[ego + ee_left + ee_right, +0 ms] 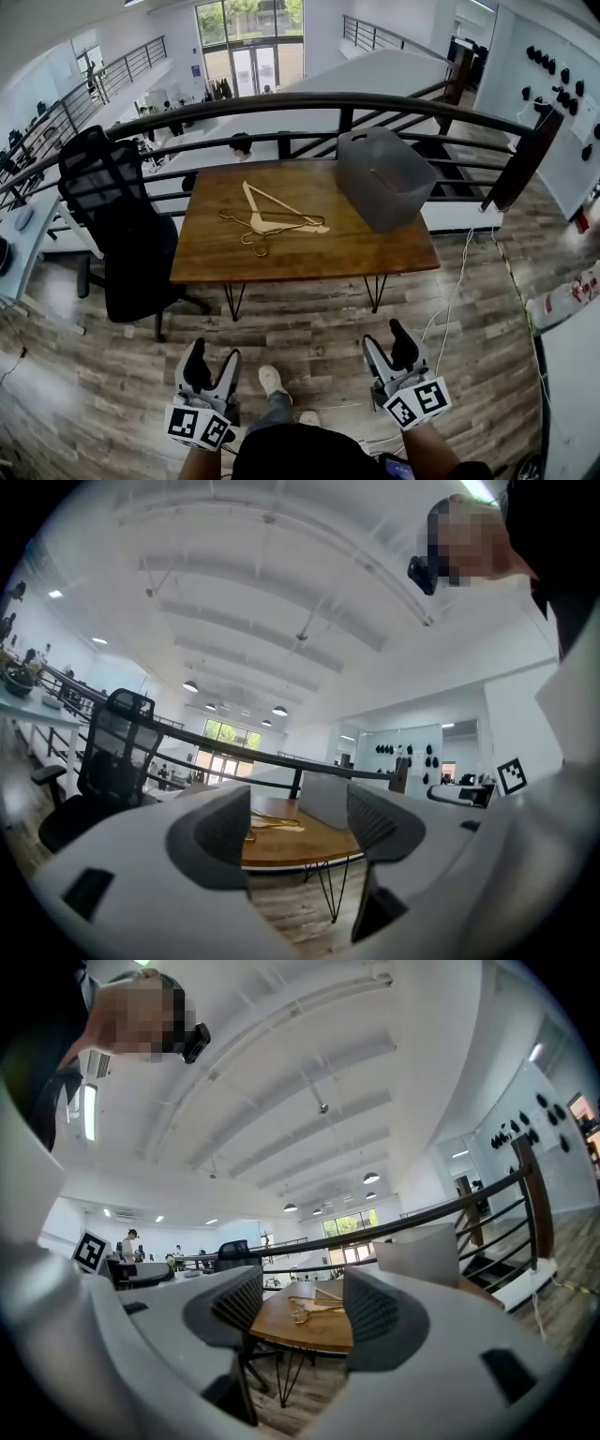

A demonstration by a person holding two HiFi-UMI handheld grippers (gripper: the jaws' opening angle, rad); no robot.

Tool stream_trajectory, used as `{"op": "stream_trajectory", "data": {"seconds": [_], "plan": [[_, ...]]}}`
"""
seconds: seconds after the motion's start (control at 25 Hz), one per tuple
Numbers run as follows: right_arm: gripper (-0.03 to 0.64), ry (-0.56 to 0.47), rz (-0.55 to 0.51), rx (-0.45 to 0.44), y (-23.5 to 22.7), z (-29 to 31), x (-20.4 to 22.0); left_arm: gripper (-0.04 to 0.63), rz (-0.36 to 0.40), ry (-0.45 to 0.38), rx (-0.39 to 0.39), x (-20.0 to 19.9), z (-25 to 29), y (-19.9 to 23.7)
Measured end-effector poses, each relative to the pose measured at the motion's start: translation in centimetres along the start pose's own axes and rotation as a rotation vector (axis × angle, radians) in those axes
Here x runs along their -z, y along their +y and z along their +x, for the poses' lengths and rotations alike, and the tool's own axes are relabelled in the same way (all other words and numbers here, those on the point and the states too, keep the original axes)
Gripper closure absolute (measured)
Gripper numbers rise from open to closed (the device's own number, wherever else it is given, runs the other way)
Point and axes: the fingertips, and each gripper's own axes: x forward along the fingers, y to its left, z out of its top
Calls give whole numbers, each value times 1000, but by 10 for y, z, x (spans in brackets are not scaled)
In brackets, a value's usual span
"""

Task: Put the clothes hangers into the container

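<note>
Down at the left, the left gripper (214,356) hangs empty with its jaws apart, well short of the table (216,262). Ahead, between both grippers, the clothes hangers (272,221) lie on the tabletop. The grey container (384,178) stands straight ahead of the right gripper (385,339), whose jaws are likewise spread and empty.

The left gripper (214,356) and the right gripper (386,342) are held level, side by side, and pointed forward. Both pairs of jaws are spread wide and are empty.
</note>
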Motion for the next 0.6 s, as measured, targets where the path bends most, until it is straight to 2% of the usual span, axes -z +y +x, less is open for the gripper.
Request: {"op": "stream_trajectory", "data": {"seconds": [0.2,0.4,0.6], "plan": [[370,22,1,14,-9,32,4,284,-8,6,15,1,35,20],[382,16,39,26,-17,77,6,284,78,-1,74,-8,77,41],[382,31,49,-4,-17,139,10,284,68,1,67,-11,118,75]]}}
